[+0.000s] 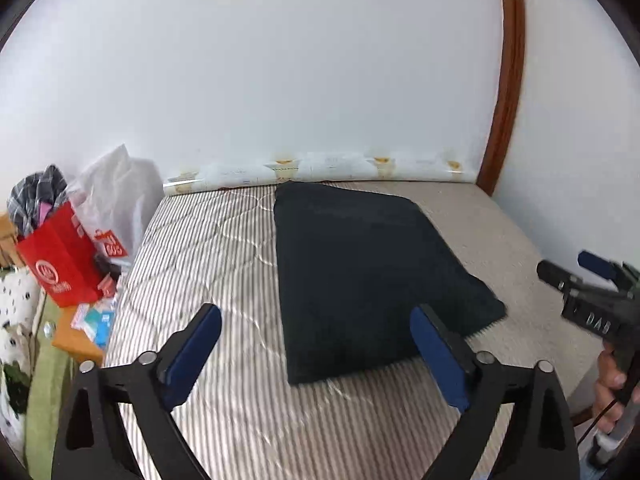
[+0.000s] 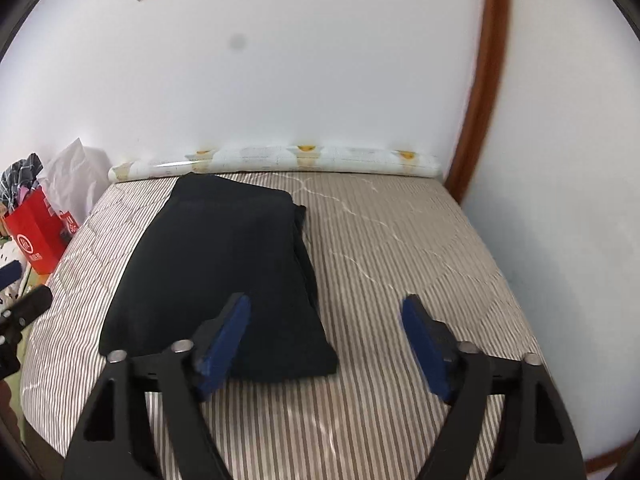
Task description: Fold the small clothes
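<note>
The garment (image 1: 368,276) is laid flat on the mattress (image 1: 216,264), already doubled lengthwise, so its near edge can be reached. The left gripper (image 1: 316,344) and right gripper (image 2: 326,336) are held released and empty above that edge, presumably for the next fold.

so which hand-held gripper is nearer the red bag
Left. The left hand-held gripper hangs open over the bed's left half, on the side where the red bag stands off the bed. The right hand-held gripper is open further right, past the black garment.
</note>
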Demonstrator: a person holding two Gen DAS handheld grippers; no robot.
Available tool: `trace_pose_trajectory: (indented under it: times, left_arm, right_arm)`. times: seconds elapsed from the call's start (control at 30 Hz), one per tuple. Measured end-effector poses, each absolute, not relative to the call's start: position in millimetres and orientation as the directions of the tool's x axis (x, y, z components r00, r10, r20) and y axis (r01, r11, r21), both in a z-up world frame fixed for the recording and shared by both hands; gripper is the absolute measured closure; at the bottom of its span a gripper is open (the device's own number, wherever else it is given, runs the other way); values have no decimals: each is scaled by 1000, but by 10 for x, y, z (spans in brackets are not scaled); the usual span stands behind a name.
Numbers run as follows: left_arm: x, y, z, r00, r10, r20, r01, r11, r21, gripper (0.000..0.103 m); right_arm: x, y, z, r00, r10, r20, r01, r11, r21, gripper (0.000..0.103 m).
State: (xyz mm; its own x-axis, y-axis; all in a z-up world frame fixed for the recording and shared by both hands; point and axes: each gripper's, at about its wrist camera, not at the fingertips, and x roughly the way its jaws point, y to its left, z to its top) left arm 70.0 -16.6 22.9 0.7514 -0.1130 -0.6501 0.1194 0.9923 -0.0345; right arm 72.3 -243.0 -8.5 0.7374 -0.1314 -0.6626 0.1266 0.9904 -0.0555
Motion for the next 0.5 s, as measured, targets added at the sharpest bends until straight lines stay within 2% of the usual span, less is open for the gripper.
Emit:
trace_pose_trajectory:
  times: [0.13,0.23,0.5]
  left_arm:
    - [314,-210,258,761,-105,-640,115,993,-26,5]
    - [98,-250,268,765,-107,-635,125,992,-16,5]
    - [-252,-315,308,799,-94,-593,122,992,7,5]
  right_arm:
    - [269,-2409,-51,753,-193,-629,169,981,-98,1]
    - [-38,-2462,-34,747,-234,-622,224,970,-96,0]
    - [-582,-2473,45,766,-190,-614,233,972,-10,0]
